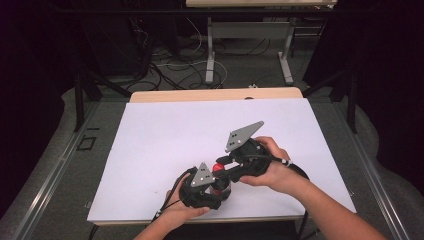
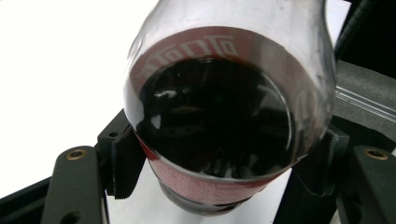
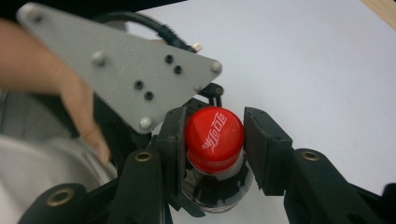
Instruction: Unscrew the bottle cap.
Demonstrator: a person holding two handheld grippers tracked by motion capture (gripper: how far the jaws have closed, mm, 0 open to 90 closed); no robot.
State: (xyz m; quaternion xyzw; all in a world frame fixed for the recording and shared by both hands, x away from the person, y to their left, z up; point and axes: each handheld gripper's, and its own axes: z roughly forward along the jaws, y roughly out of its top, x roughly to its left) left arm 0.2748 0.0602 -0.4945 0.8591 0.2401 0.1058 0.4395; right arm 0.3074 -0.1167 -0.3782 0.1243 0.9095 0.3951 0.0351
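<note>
Cola bottle (image 2: 229, 116) sits squarely between the jaws of the left gripper (image 1: 207, 187): in the left gripper view its dark, liquid-filled body with the red label band bulges out over both black pads (image 2: 123, 161), one pressing its lower left flank and the other its lower right flank, so these jaws are clamped on the bottle's body. The bottle rises away from the jaws toward the top of that view, and the white desk (image 2: 56, 70) lies behind it.

In the right gripper view the bottle's red cap (image 3: 215, 137) is centred between the jaws of the right gripper (image 3: 212, 140). The left pad (image 3: 175, 140) lies against the cap's side; the right pad (image 3: 264, 149) stands at the cap's other side, and whether a thin gap remains there cannot be told. These jaws are drawn in about the cap, with the clear neck and dark shoulder of the bottle just below them. The grey plate (image 3: 126, 65) of the left gripper crosses just above and left of the cap.

In the high view the two grippers meet near the front edge of the desk, the cap (image 1: 218, 167) a red spot between them, the right gripper (image 1: 235, 162) coming onto it from the right.
</note>
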